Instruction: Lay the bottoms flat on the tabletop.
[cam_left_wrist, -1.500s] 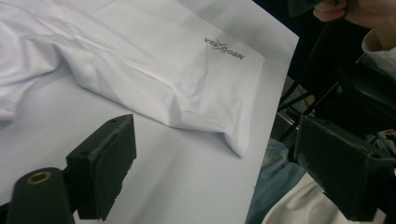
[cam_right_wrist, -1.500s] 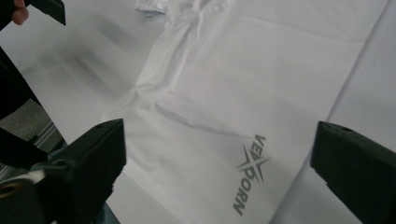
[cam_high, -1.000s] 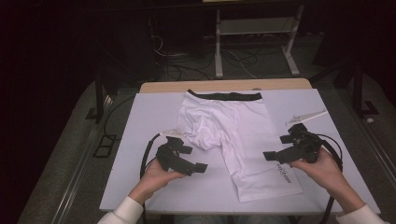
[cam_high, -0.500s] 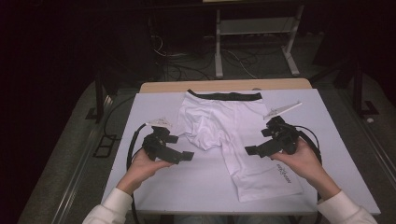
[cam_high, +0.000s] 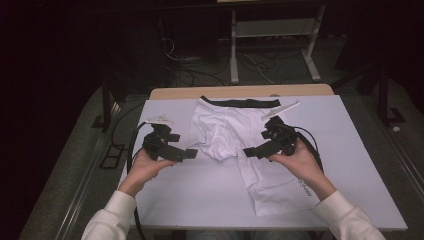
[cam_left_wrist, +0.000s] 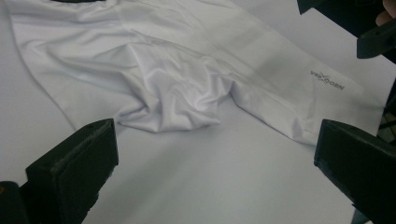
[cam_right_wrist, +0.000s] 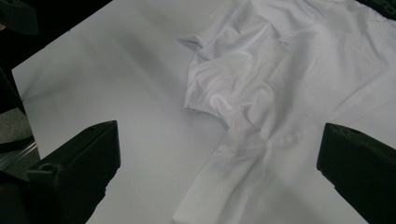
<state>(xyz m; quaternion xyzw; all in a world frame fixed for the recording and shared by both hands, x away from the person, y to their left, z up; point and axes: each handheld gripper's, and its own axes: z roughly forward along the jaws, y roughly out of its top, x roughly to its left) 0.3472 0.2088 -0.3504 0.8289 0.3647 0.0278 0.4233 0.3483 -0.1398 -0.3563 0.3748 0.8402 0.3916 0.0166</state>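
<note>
1. A pair of white shorts (cam_high: 235, 145) with a black waistband (cam_high: 240, 103) is lying on the white table cover (cam_high: 200, 190), sitting in the middle of the high view; the waistband is pointing toward the top of the frame.
2. One leg of the garment is stretching flat toward the lower right of the high view, with small grey lettering (cam_high: 303, 184) near its hem, while the other leg is lying bunched and folded up near the centre.
3. The left gripper (cam_high: 186, 154) is hovering at centre left of the high view, just beside the crumpled leg but not touching it – its jaws are standing wide apart and holding nothing.
4. In the left gripper view the shorts (cam_left_wrist: 187, 74) are filling the upper half of the frame, the crumpled fold sitting at centre between the two black jaws, with bare table cover (cam_left_wrist: 210, 186) below.
5. The right gripper (cam_high: 252, 151) is hovering at centre right of the high view, over the flat leg – its jaws are likewise gaping wide and gripping nothing.
6. In the right gripper view the shorts (cam_right_wrist: 289, 84) are occupying the upper right of the frame, the table cover (cam_right_wrist: 116, 84) the left.
7. A small white tag (cam_high: 160, 119) is lying on the cover at upper left of the left gripper, and a thin white strip (cam_high: 281, 109) is lying beside the waistband at upper right of centre
</note>
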